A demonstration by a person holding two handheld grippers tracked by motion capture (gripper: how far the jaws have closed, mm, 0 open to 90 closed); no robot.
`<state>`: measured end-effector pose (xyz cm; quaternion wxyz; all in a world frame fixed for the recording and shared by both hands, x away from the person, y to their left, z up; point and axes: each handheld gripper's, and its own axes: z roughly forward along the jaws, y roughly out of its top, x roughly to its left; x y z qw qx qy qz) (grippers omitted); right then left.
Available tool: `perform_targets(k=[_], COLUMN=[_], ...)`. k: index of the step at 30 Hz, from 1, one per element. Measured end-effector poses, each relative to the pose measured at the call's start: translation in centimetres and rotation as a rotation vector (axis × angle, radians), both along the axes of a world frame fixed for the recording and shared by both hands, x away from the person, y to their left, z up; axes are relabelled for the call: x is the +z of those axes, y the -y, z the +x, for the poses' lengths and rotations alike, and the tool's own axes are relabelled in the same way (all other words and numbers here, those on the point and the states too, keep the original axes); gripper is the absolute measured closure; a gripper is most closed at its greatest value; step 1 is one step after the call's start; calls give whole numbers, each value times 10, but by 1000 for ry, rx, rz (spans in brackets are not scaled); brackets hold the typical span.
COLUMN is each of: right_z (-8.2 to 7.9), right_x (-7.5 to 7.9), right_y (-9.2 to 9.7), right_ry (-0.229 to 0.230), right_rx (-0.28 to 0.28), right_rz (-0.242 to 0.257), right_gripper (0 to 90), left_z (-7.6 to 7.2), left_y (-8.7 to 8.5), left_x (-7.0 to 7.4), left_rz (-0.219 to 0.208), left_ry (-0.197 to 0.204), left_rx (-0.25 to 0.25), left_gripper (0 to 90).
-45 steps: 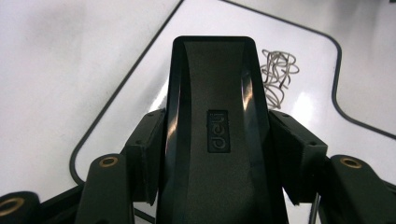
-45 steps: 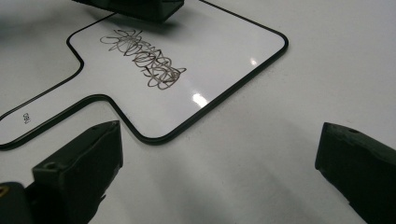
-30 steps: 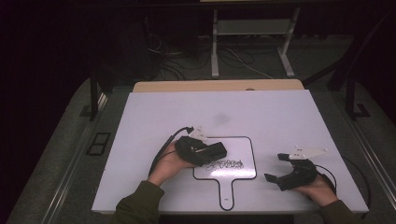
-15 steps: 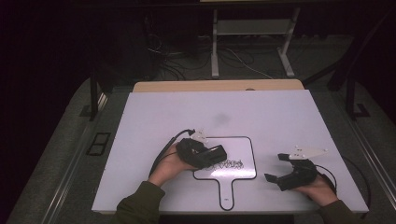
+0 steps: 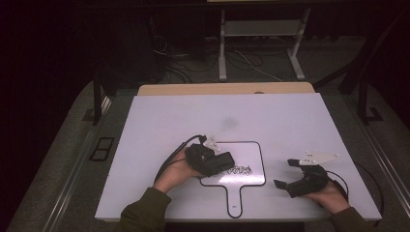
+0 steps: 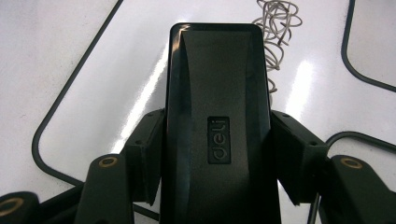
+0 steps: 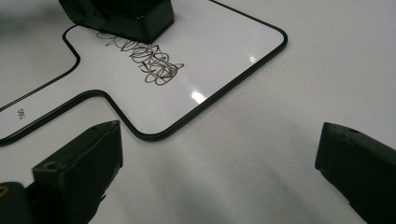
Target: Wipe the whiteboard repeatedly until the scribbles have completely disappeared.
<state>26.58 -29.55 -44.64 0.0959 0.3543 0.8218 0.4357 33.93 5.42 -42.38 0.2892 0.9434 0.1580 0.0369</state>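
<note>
A small white paddle-shaped board (image 5: 244, 152) with a black rim lies on the table, handle toward me. A grey scribble (image 5: 240, 170) marks its near part. My left gripper (image 5: 217, 162) is shut on a black eraser (image 5: 226, 161) resting flat on the board, just left of the scribble. In the left gripper view both pads (image 6: 145, 154) press the sides of the eraser (image 6: 218, 93), with the scribble (image 6: 275, 28) beyond its tip. My right gripper (image 5: 284, 173) rests on the table right of the board, open with nothing between its jaws. In the right gripper view (image 7: 219, 163) it faces the scribble (image 7: 149, 60) and the eraser (image 7: 130, 14).
The white tabletop (image 5: 169, 121) stretches wide behind and to the left of the board. A wooden strip (image 5: 222, 88) runs along its far edge. Beyond are a metal stand (image 5: 222, 53) and floor cables. Each gripper trails a black cable (image 5: 169, 159).
The left gripper with the eraser has slid slightly toward the near side of the board. The right gripper has not moved.
</note>
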Motion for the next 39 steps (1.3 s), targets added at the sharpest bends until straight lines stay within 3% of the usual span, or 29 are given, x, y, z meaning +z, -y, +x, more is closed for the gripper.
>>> perform_targets(k=[11,15,26,35,39], right_z=[0,0,-1,-1,-1], right_x=[0,0,1,1,1], right_y=[0,0,1,1,1], right_ry=[0,-1,-1,1,0], right_rx=[0,-2,-5,-6,-5], right_rz=[0,1,3,5,5], right_gripper=[0,0,0,0,0], left_z=[-13,-13,-1,12,13], left_y=[12,13,3,-12,-14], left_x=[0,0,0,0,0], left_rz=[-1,0,5,4,3], left_ry=[-5,2,22,36,31], left_rx=[-54,-51,10,92,99], left_gripper=[397,397,398,397,398])
